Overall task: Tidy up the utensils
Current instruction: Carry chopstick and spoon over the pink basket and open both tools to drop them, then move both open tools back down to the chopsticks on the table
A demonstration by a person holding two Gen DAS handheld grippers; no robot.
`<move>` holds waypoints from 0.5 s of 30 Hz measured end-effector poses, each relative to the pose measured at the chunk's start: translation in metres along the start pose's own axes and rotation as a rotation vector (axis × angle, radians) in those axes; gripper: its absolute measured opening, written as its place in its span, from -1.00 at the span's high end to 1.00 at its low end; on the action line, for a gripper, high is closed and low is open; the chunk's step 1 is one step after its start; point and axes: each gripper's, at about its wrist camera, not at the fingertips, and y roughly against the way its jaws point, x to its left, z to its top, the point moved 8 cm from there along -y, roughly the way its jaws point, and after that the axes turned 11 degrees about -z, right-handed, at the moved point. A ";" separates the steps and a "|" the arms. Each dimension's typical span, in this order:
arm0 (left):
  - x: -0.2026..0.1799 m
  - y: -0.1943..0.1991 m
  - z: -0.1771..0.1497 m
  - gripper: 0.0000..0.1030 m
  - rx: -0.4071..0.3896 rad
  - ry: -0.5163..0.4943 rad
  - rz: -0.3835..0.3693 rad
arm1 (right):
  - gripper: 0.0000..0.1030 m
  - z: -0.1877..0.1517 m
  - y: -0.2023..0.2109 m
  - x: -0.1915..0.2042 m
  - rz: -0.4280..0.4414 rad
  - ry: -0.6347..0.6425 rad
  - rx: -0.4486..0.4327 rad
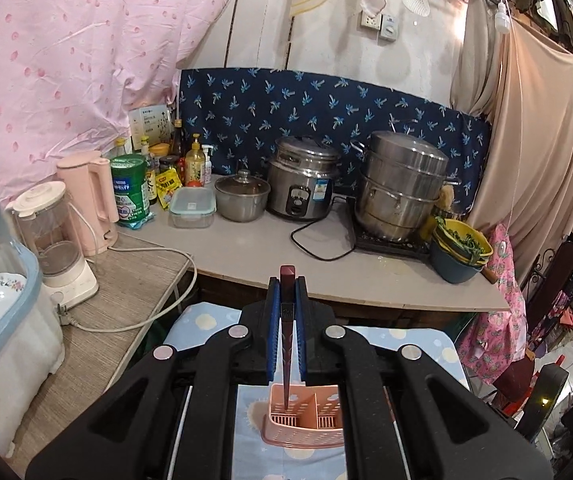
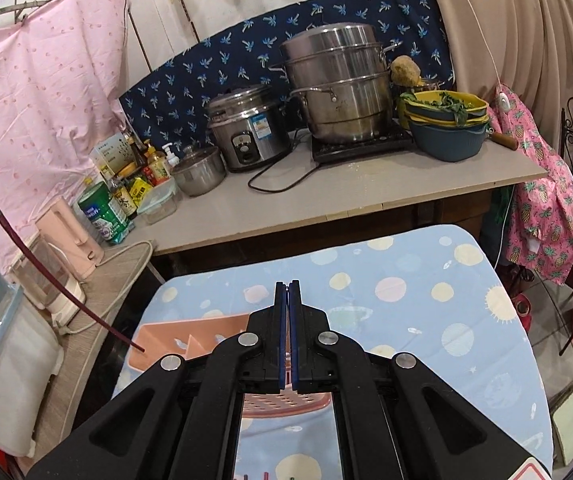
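Note:
My left gripper (image 1: 287, 284) is shut on a dark red chopstick (image 1: 287, 344) that hangs point-down between its blue pads. The tip sits just above or inside the left compartment of a pink slotted utensil basket (image 1: 310, 412). The basket stands on a blue table cloth with pale dots (image 1: 414, 344). In the right wrist view the same chopstick (image 2: 46, 280) slants from the left gripper's finger at the left edge down to the basket's left corner (image 2: 166, 340). My right gripper (image 2: 287, 286) hovers over the basket, shut with nothing between its pads.
Behind the table runs a grey counter (image 1: 270, 252) with a rice cooker (image 1: 302, 180), a steel steamer pot (image 1: 402, 184), a small lidded pot (image 1: 242, 196) and stacked bowls (image 1: 460, 252). At the left stand a pink kettle (image 1: 86, 196), a blender (image 1: 52, 240) and a dish rack (image 1: 2, 300).

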 end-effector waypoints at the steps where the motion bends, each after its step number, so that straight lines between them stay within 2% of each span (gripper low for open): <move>1: 0.002 -0.006 -0.005 0.86 0.012 0.002 0.003 | 0.96 -0.002 -0.004 -0.001 -0.003 0.001 0.008; 8: 0.018 -0.031 -0.035 0.85 0.064 0.021 0.030 | 0.90 -0.009 -0.014 -0.005 -0.011 -0.004 0.023; 12: 0.026 -0.029 -0.042 0.82 0.066 0.028 0.042 | 0.86 -0.009 -0.006 -0.008 -0.009 -0.012 0.010; 14: 0.028 -0.023 -0.046 0.58 0.071 0.033 0.045 | 0.78 -0.009 0.002 -0.009 -0.005 -0.018 0.005; 15: 0.029 -0.019 -0.047 0.53 0.069 0.032 0.046 | 0.75 -0.009 0.006 -0.010 -0.003 -0.019 0.000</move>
